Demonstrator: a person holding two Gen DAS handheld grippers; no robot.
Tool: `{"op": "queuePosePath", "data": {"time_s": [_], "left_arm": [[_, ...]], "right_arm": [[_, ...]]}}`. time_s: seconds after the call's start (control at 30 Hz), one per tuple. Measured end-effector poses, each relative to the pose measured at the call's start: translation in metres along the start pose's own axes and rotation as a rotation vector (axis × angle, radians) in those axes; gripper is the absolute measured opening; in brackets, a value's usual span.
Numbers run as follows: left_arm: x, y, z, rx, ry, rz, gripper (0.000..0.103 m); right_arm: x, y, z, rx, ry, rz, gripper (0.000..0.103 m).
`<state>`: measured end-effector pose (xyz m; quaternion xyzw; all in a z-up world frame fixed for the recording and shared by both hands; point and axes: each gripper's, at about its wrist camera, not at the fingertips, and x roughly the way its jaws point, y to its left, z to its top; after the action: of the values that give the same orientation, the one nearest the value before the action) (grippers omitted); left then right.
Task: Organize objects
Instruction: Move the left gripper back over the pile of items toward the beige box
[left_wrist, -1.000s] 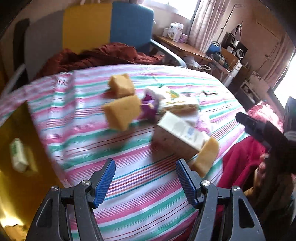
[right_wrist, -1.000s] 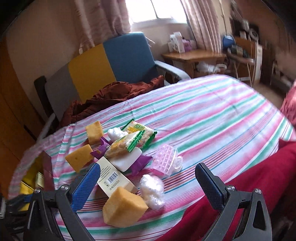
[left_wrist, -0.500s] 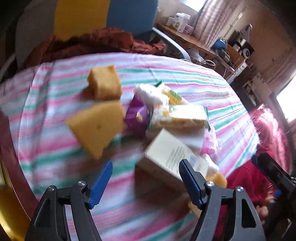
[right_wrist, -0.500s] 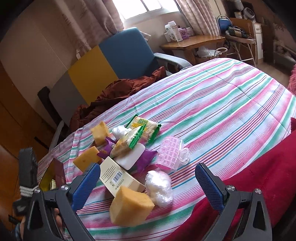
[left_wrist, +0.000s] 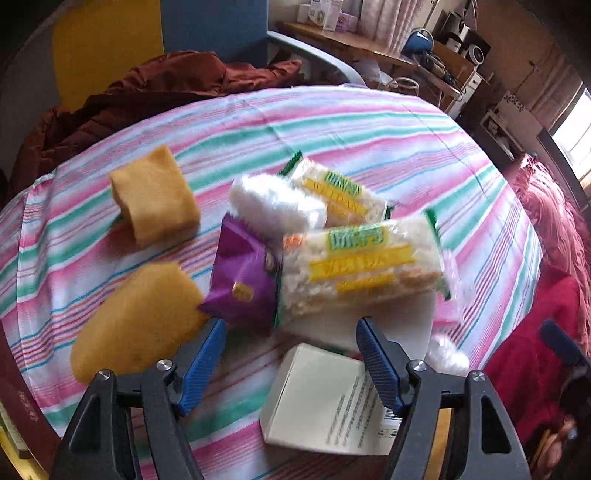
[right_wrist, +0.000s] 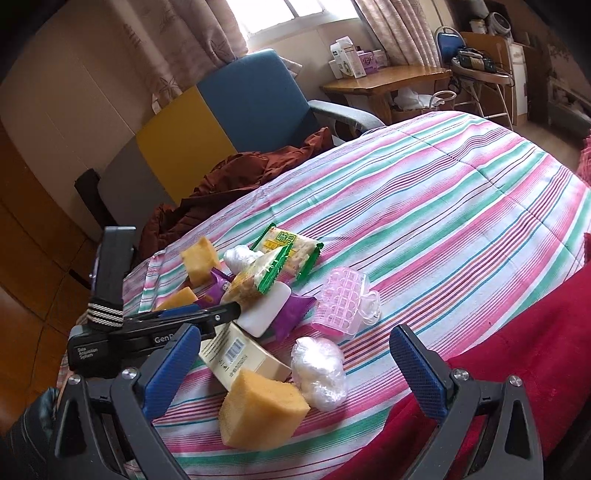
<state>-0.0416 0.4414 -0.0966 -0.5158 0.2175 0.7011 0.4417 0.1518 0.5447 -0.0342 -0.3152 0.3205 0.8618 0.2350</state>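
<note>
Left claw hangs over the pile on the striped bed, jaws wide, closing slightly, nothing between them. Purple packet sits just ahead, probably the target, long axis running away from the claw. Right claw open, empty, farther back.

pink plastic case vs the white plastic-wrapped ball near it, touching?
Apart. The right wrist view shows a strip of striped bedspread between the pink plastic case and the white plastic-wrapped ball.
</note>
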Motion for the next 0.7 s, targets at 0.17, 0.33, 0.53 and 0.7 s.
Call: {"op": "queuePosePath", "data": {"time_s": [0.17,0.33,0.53,0.7], "left_arm": [[-0.007,0.012,-0.031,-0.016,0.041,-0.005,0.069],[-0.032,0.026,-0.062,-0.039,0.003,-0.04,0.07],[-0.063,0.028,-0.092,0.049,-0.07,-0.142,0.076],[-0.089,0.022,-0.095,0.101,-0.133,-0.202,0.083]], "right_arm": [[0.0,-0.001,0.0,0.005,0.0,0.004,0.103],[-0.001,0.0,-0.001,0.005,0.001,0.003,0.103],[0.0,0.0,-0.001,0.004,0.004,-0.001,0.103],[0.0,0.0,-0.001,0.003,0.006,-0.003,0.103]]}}
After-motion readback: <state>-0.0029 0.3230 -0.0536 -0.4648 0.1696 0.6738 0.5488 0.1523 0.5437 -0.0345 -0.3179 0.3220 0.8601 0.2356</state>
